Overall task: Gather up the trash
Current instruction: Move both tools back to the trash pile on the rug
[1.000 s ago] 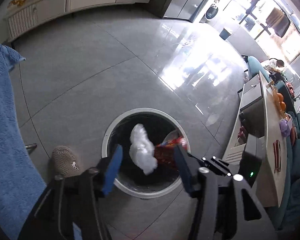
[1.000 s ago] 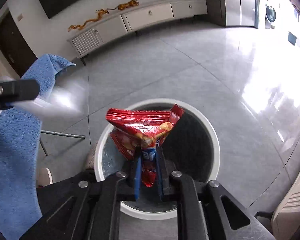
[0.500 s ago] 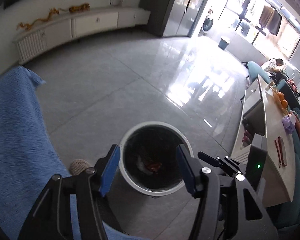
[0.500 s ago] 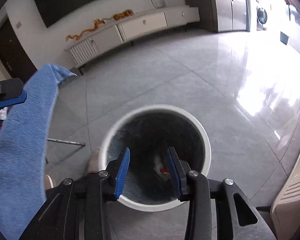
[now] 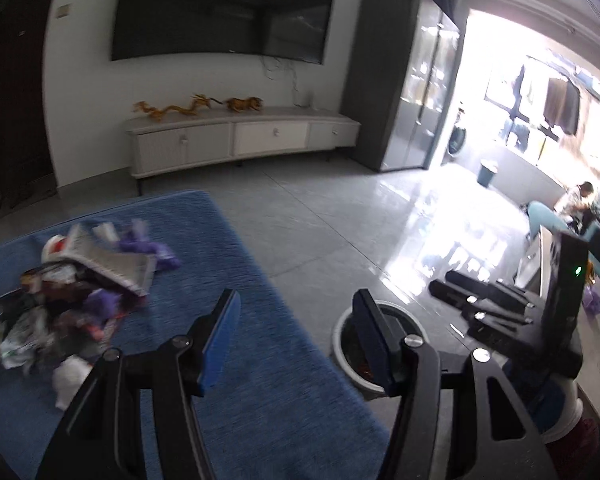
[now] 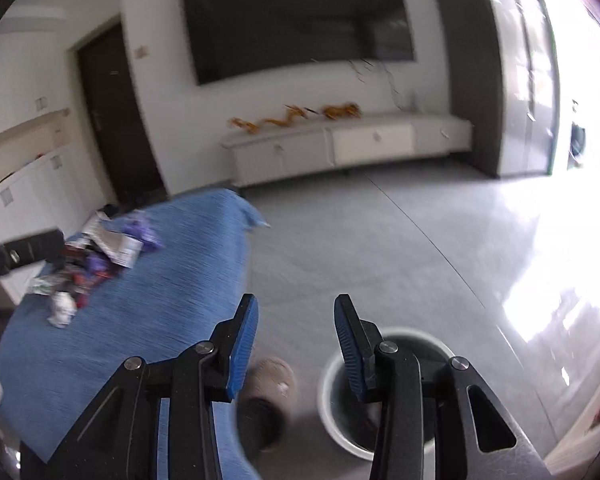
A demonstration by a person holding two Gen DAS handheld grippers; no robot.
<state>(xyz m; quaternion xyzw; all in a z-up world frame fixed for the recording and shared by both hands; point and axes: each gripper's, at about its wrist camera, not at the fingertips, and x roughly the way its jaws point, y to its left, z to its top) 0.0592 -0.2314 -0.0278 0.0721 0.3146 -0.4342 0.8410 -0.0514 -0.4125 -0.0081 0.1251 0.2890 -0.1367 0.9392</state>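
Note:
A heap of trash (image 5: 64, 300), wrappers, crumpled paper and purple bits, lies on a blue cloth-covered table (image 5: 260, 392); the right wrist view shows the same heap (image 6: 96, 260) at far left. A white round bin (image 5: 354, 354) stands on the floor beside the table, with red wrapper scraps inside; its rim (image 6: 328, 376) also shows low in the right wrist view. My left gripper (image 5: 296, 328) hangs open over the table's edge, nothing between its blue pads. My right gripper (image 6: 296, 336) is open and empty above the floor by the bin.
A slippered foot (image 6: 274, 376) rests on the floor between table and bin. A low white cabinet (image 5: 240, 140) and a wall television (image 5: 224, 12) stand at the back. Another gripper's black body (image 5: 508, 320) lies at right. A person (image 5: 580, 200) sits far right.
The right gripper let the red snack bag drop into the bin and its jaws parted. White paper fell in too. Both grippers rose and tilted up, bringing the table's trash heap into view.

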